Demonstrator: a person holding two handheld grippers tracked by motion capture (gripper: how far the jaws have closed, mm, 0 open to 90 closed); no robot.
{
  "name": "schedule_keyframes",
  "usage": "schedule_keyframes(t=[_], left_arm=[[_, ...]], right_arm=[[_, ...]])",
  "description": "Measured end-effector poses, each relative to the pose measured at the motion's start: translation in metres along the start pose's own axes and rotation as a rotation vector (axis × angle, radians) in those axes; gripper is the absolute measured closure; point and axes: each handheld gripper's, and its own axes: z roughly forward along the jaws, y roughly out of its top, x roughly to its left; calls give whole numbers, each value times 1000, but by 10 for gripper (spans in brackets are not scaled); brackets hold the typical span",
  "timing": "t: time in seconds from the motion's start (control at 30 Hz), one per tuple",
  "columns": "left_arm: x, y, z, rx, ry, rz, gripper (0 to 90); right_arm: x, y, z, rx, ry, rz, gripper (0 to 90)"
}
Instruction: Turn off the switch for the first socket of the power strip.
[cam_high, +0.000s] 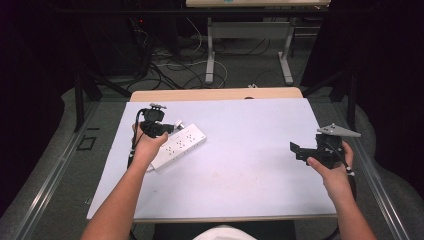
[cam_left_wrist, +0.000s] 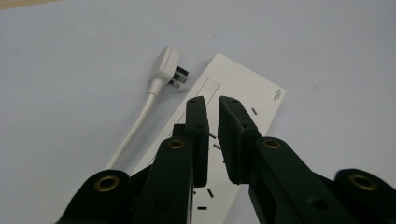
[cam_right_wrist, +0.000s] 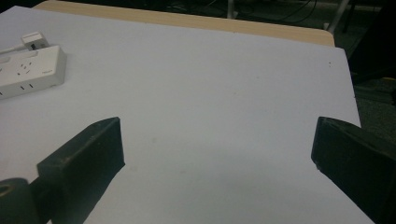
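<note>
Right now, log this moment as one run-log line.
left gripper: nearly shut, empty, over power strip | plug: loose beside strip | right gripper: open, empty, over table

Dim room, soft focus, faint shadows

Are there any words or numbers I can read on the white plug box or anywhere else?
Power strip: a small dark print near its far corner, too small and blurred to read.
Plug: no writing to be seen.
Table cover: plain, no words or numbers.
Nothing else bears readable text.
</note>
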Motion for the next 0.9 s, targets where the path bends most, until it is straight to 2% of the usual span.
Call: schedule_keyframes(t=[0.03,0.5,0.87,0.9], left_arm=[[0,0,-1,0,0,11,807],[-5,0,-12,-51,-27,33,726],[-5,-1,-23,-82,-60,25,687],[-5,-1,-23,-87,-51,29,681]], right_arm=[[0,0,0,0,0,0,18],[0,0,-1,4,2,2,19],[0,0,-1,0,0,2,19],[0,0,-1,-1,0,2,19]])
